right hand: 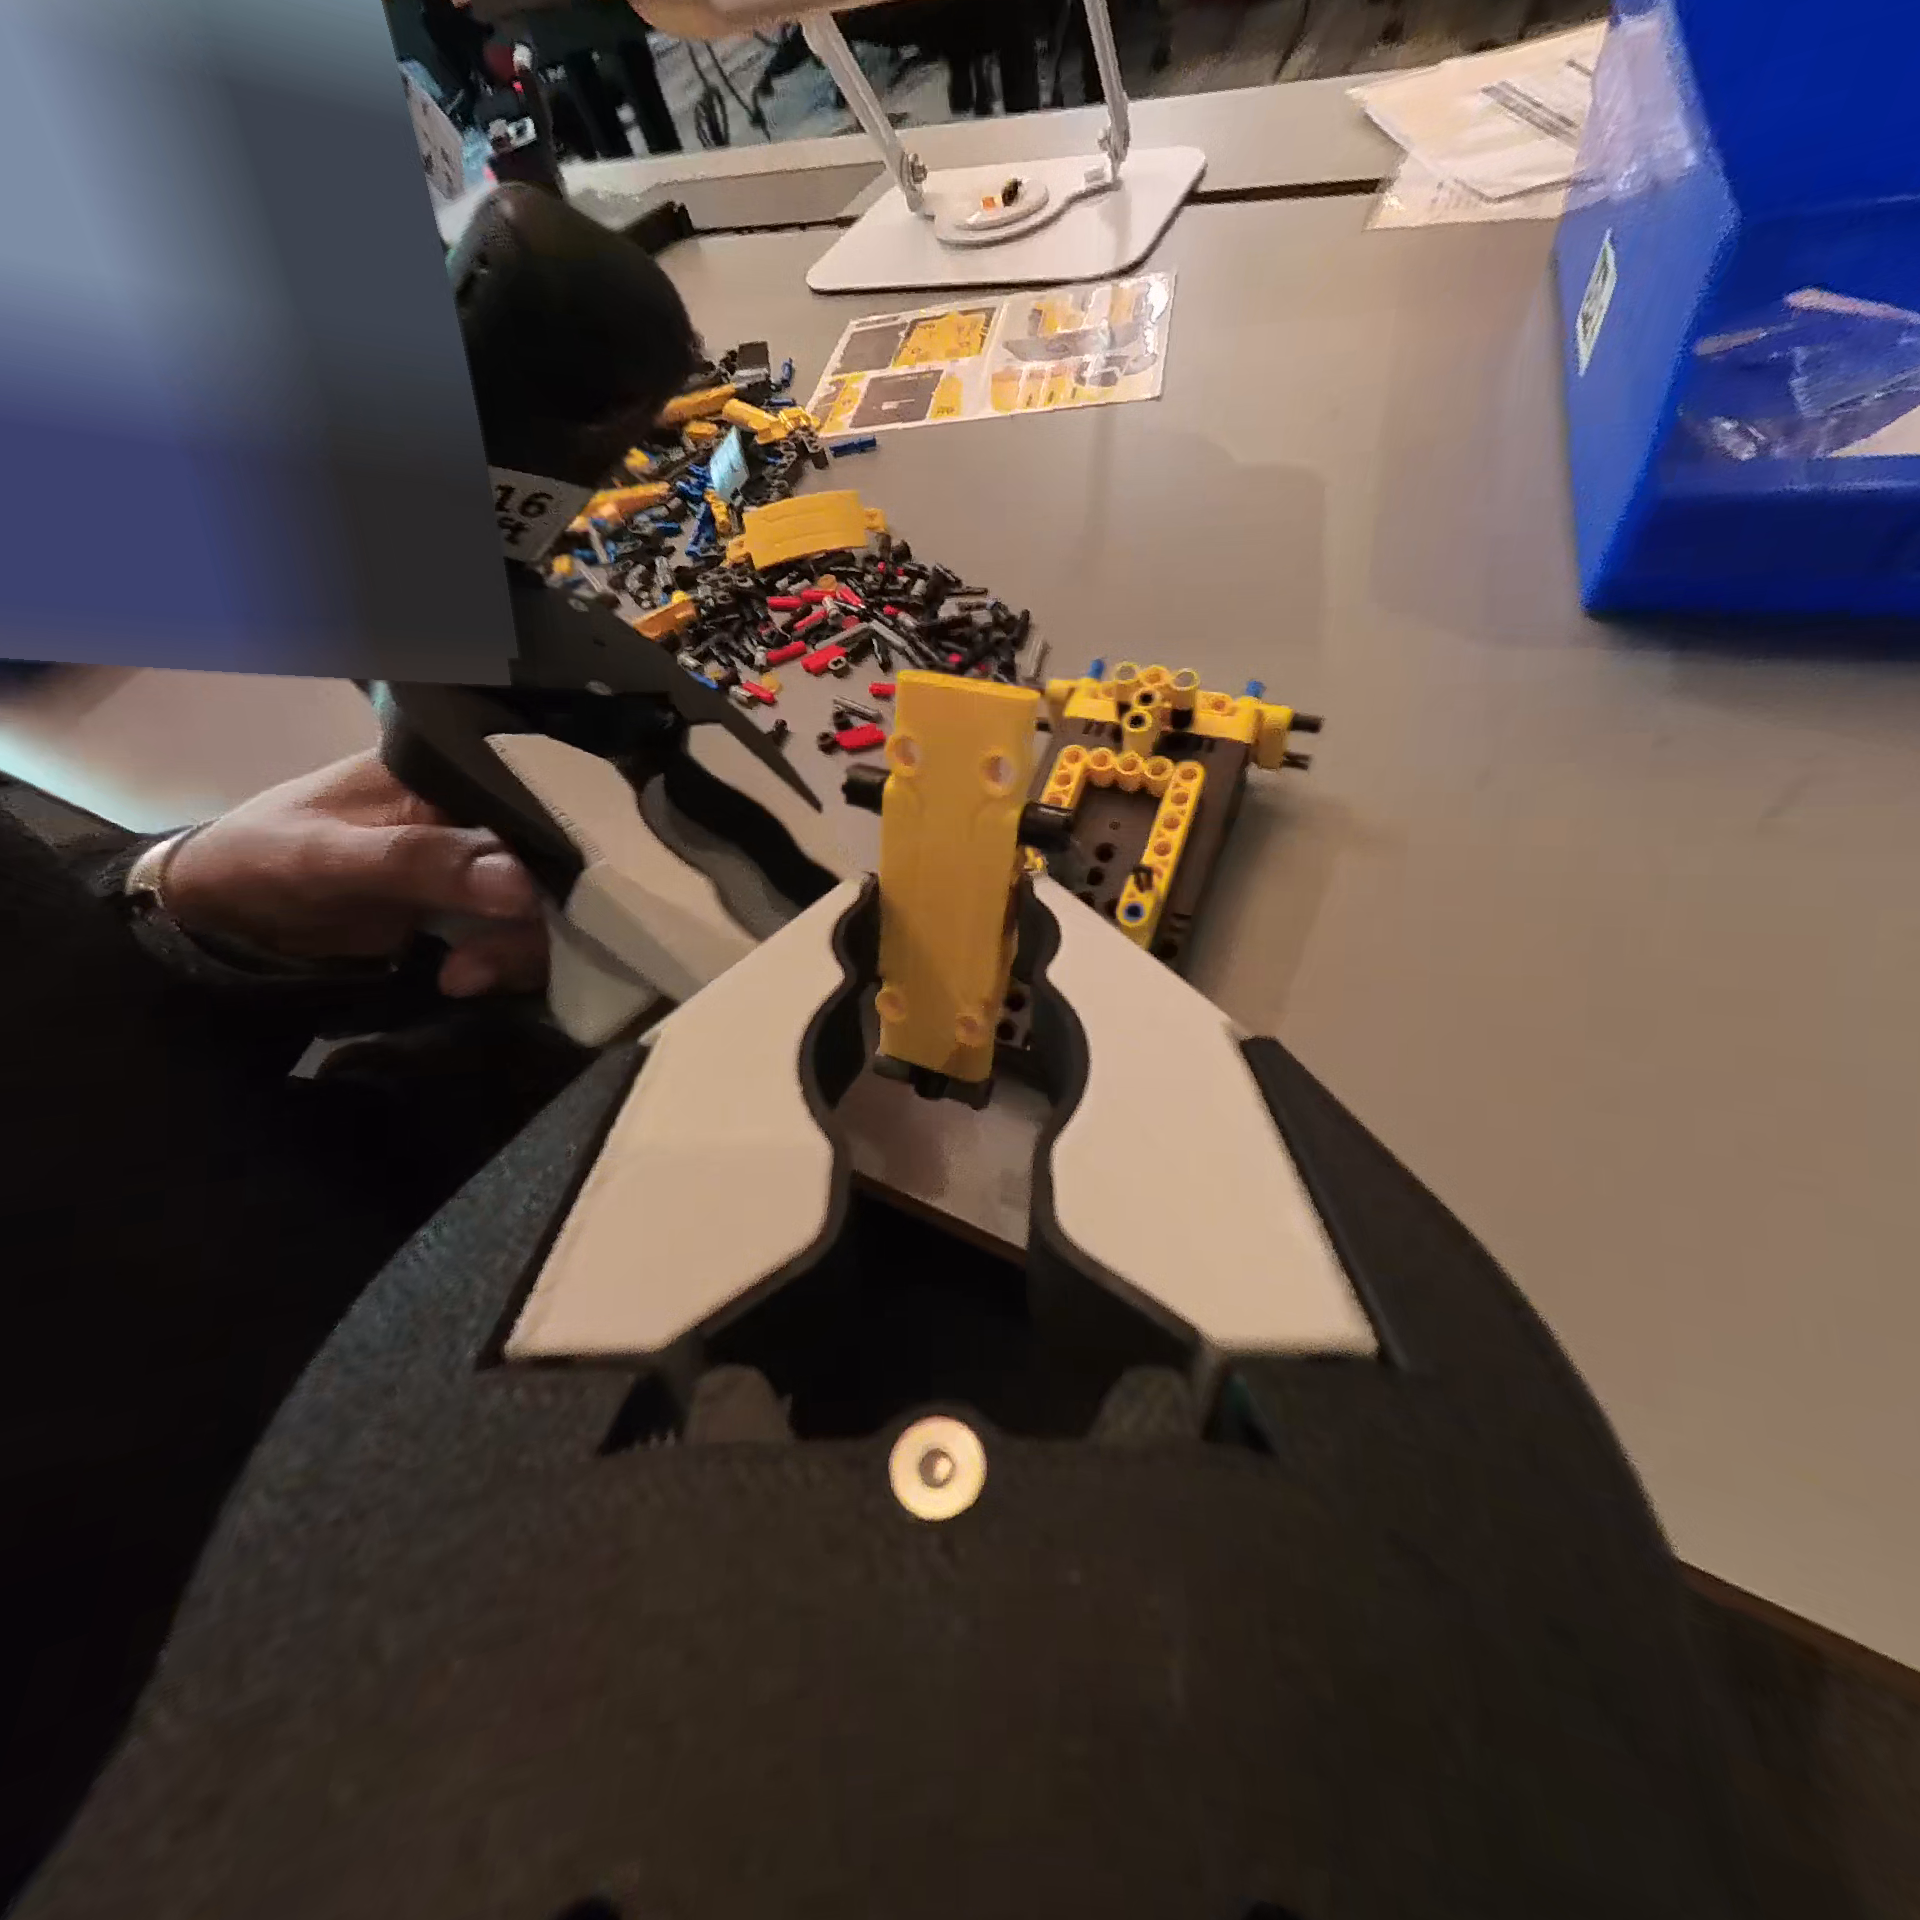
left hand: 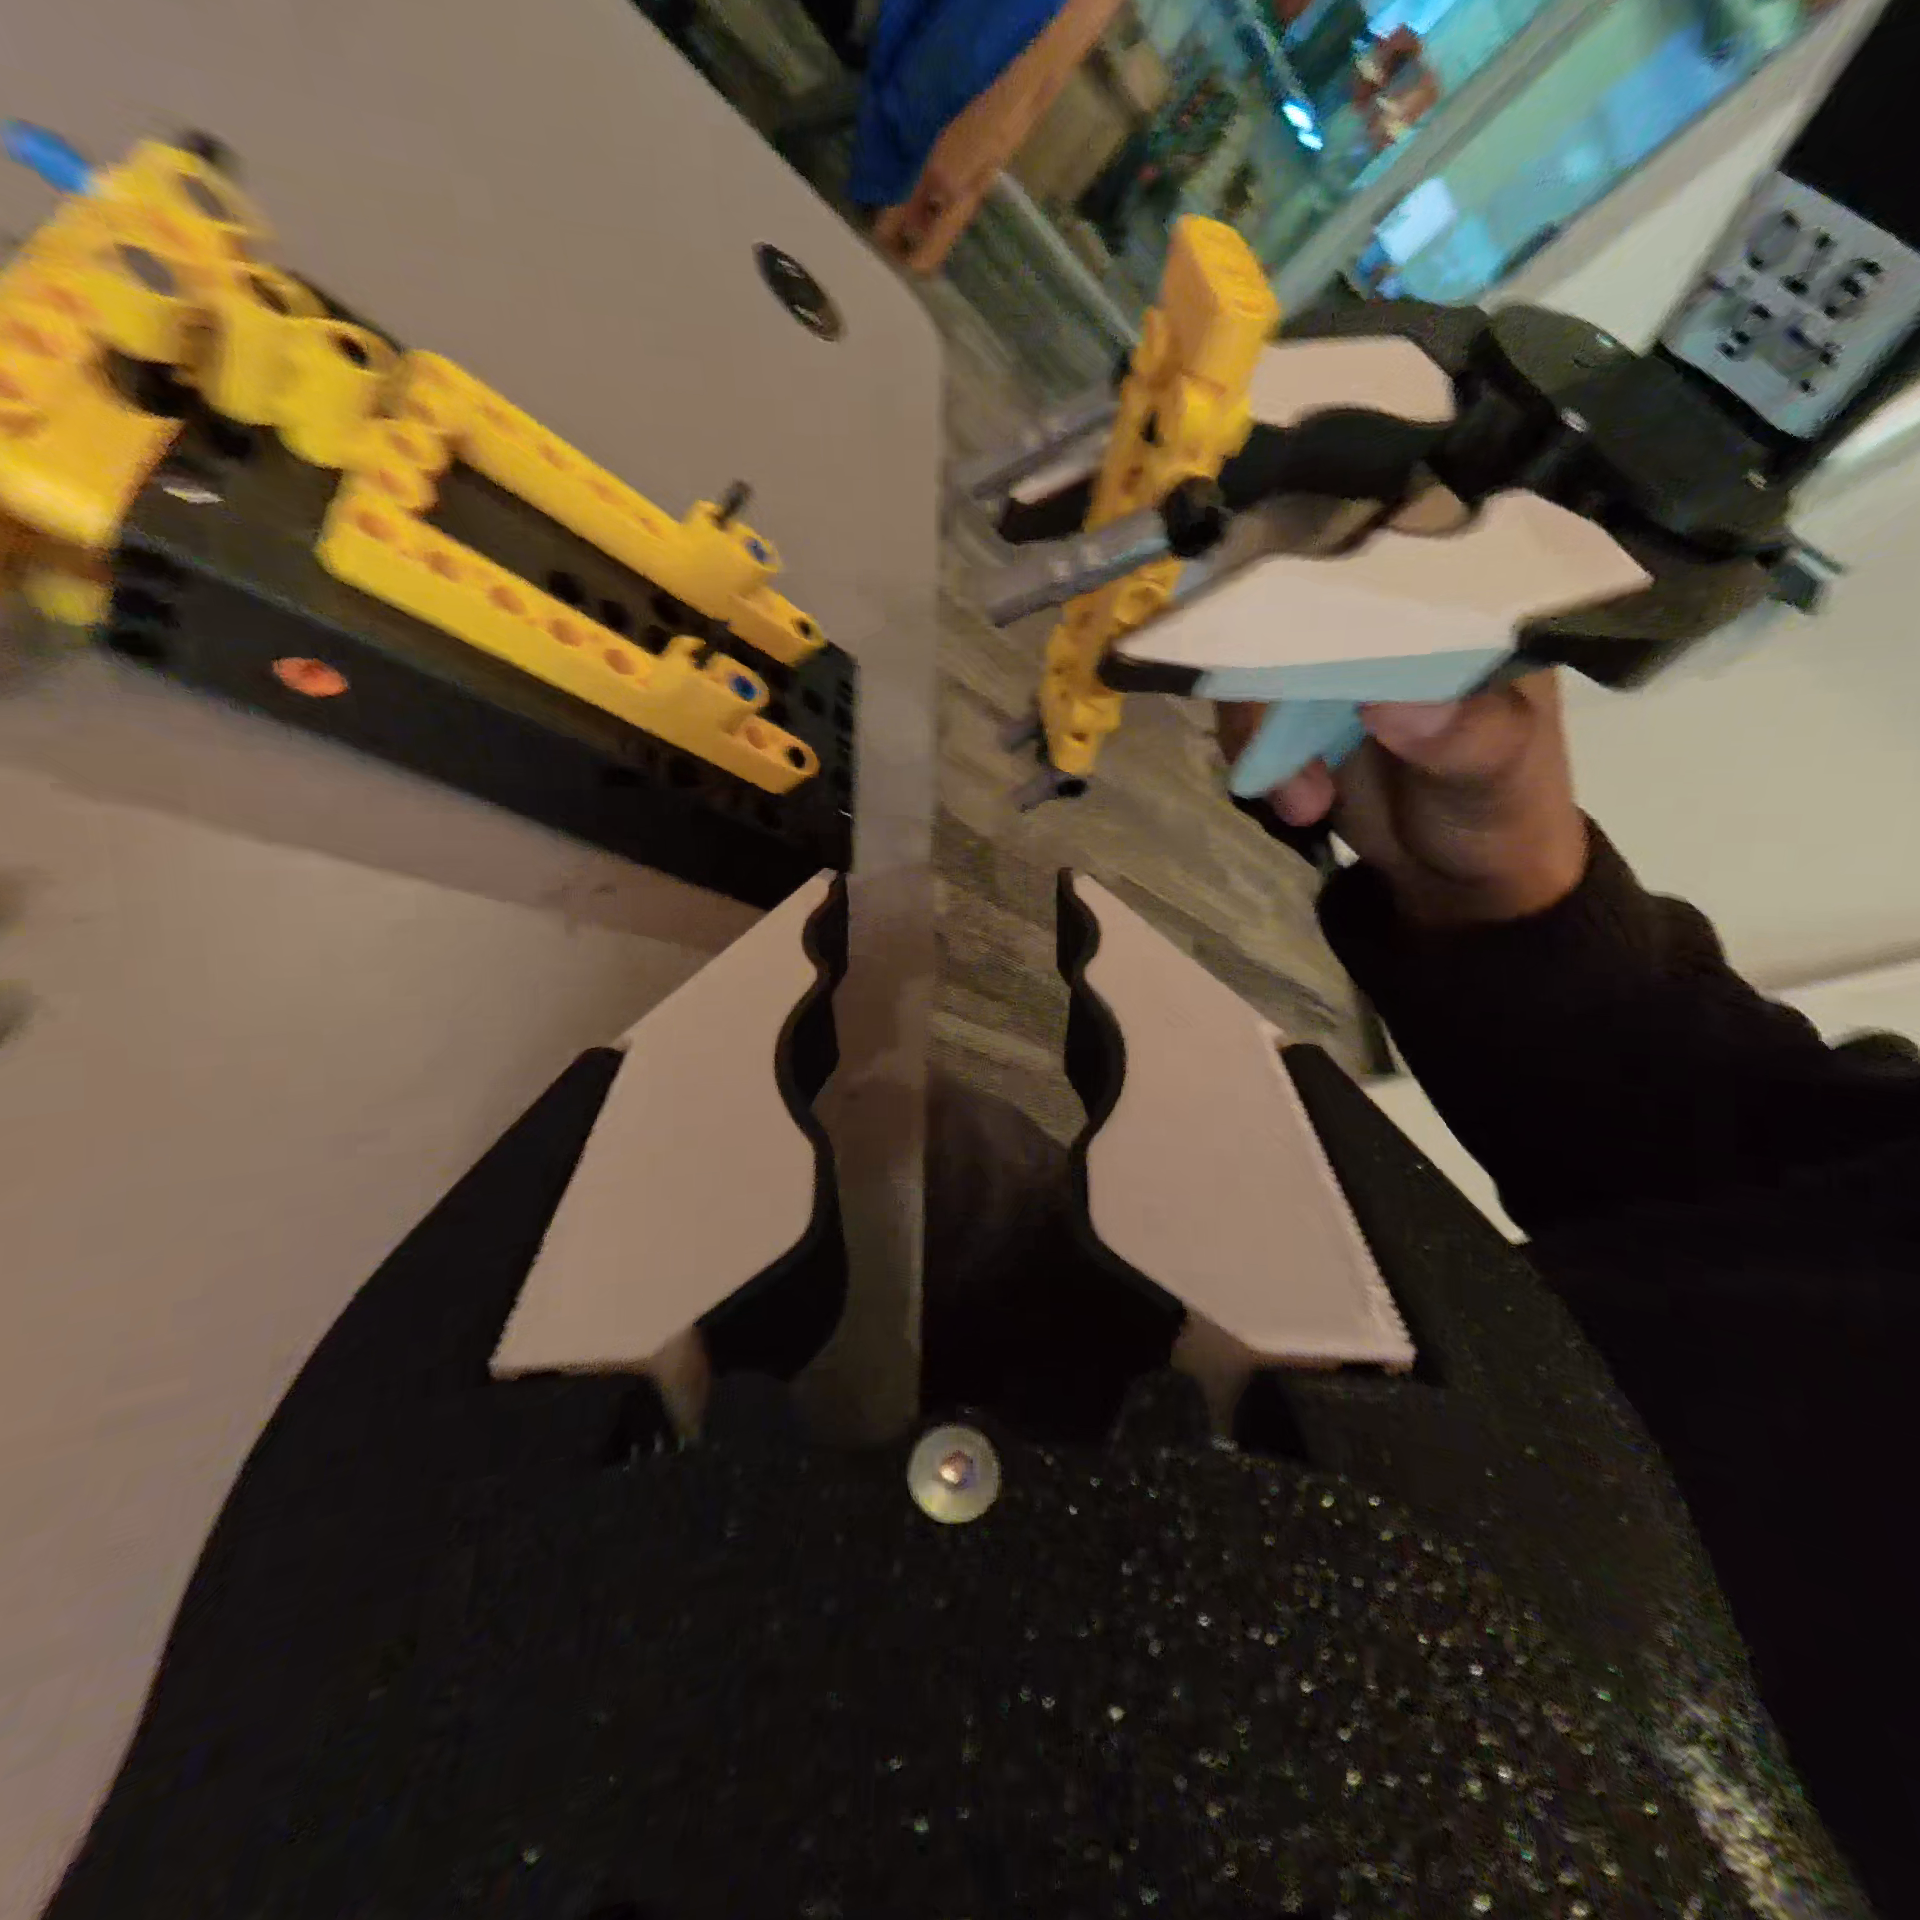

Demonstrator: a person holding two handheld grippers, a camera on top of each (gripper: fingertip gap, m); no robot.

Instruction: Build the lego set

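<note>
My right gripper (right hand: 951,906) is shut on a long yellow brick sub-assembly (right hand: 954,831) with black pins, held upright above the grey table (right hand: 1475,883). It also shows in the left wrist view (left hand: 1153,468), gripped by the right gripper (left hand: 1101,582). A flat black and yellow brick build (right hand: 1164,800) lies on the table just beyond it, and appears in the left wrist view (left hand: 468,561). My left gripper (left hand: 951,894) is open and empty, over the table's edge near that build. It shows left of the held piece in the right wrist view (right hand: 717,831).
A heap of small loose black, red, yellow and blue pieces (right hand: 831,613) lies behind the build. An instruction sheet (right hand: 997,353), a grey stand base (right hand: 1018,218), papers (right hand: 1486,114) and a blue box (right hand: 1756,312) sit farther back. Carpeted floor (left hand: 997,935) lies past the table edge. My right fingertips sit around 6 centimetres from my left ones.
</note>
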